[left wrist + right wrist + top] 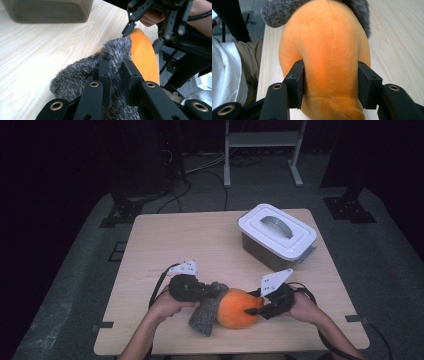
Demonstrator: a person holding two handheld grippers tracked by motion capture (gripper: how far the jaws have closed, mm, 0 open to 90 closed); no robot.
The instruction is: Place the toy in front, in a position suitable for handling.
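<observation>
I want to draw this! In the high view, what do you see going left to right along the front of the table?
Left gripper → grey furry cloth → orange plush toy → right gripper.

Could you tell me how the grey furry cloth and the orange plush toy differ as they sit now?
The grey furry cloth is shaggy and limp, pinched by the left gripper; the orange plush toy is smooth, rounded and bulkier, squeezed between the right gripper's jaws. Both are soft, touch each other, and lie near the table's front edge.

Dim surroundings, softly lit, slight blur
</observation>
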